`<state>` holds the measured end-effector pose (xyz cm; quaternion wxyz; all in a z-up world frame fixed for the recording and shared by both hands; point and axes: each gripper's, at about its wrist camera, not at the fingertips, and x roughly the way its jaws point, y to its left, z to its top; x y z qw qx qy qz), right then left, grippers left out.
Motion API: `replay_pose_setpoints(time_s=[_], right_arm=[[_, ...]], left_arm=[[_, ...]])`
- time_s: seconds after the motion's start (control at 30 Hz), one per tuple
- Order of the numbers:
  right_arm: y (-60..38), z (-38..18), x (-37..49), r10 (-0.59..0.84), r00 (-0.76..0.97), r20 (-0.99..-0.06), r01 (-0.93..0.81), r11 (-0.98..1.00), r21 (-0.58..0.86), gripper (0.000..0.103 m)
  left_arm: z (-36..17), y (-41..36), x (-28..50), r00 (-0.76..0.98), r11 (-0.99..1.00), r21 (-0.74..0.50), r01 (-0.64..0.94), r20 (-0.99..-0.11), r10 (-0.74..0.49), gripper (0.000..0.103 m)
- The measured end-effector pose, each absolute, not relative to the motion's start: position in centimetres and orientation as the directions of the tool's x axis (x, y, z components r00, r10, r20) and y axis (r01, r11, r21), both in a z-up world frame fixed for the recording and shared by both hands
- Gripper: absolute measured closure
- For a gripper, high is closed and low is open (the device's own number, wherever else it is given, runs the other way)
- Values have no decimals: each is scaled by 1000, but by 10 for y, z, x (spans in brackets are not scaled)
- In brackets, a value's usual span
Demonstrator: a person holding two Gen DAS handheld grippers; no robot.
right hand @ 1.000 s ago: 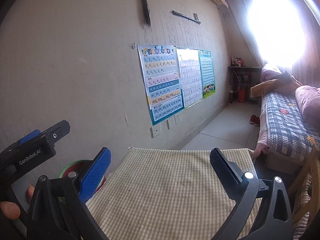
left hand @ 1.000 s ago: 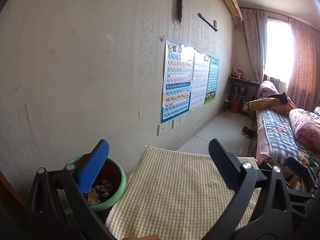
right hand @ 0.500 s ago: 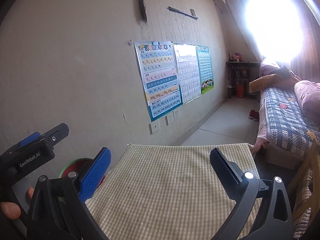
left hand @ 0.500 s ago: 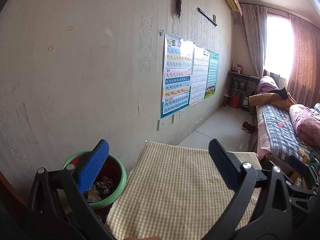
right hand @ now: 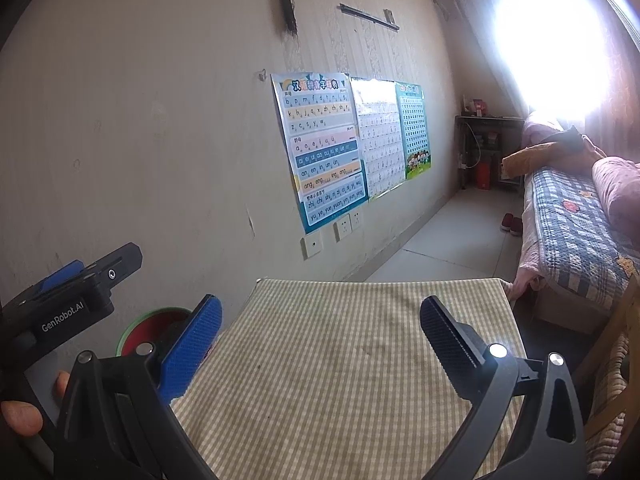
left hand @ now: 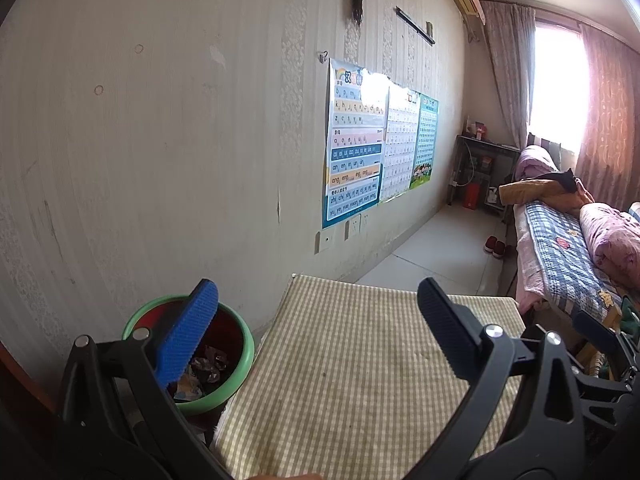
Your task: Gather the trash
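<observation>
Left gripper (left hand: 316, 320) and right gripper (right hand: 320, 332) both spread, empty, above checked counter (left hand: 360, 360). Green bin (left hand: 240, 372) of wrappers (left hand: 206, 368) left.

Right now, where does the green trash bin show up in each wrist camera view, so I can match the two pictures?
Left wrist view: the green trash bin sits lower left, beside the checked tablecloth, trash visible inside, partly behind the left gripper.
Right wrist view: the bin is lower left, mostly hidden behind the right gripper.
Shared landmark: the alphabet poster on the wall.
</observation>
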<state>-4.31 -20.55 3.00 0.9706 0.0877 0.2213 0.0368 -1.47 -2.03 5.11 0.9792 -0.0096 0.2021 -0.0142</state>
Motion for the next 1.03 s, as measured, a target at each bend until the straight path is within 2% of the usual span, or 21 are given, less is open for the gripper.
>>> replay_pose_setpoints(time_s=[0.5,0.63,0.73,0.9,1.03], right_arm=[[-207,23,-39,111,889,-445,-25,980,195,7],[-211,12,-33,104,873,-476,-13,982,190,7],[-222,-15,-19,73,842,-534,28,984,179,7],[-265,-112,23,-26,699,-715,171,977,131,7],[-292,-170,44,-69,588,-806,247,964,97,7]], left_arm=[[47,-22,-10,909,999,-21,29,-416,-35,5],[39,-20,-6,889,999,-29,18,-456,-29,5],[28,-16,-2,875,999,-38,22,-482,-38,5],[7,-15,0,844,997,-66,41,-532,-70,5],[-5,-24,-2,825,995,-48,90,-556,-101,5]])
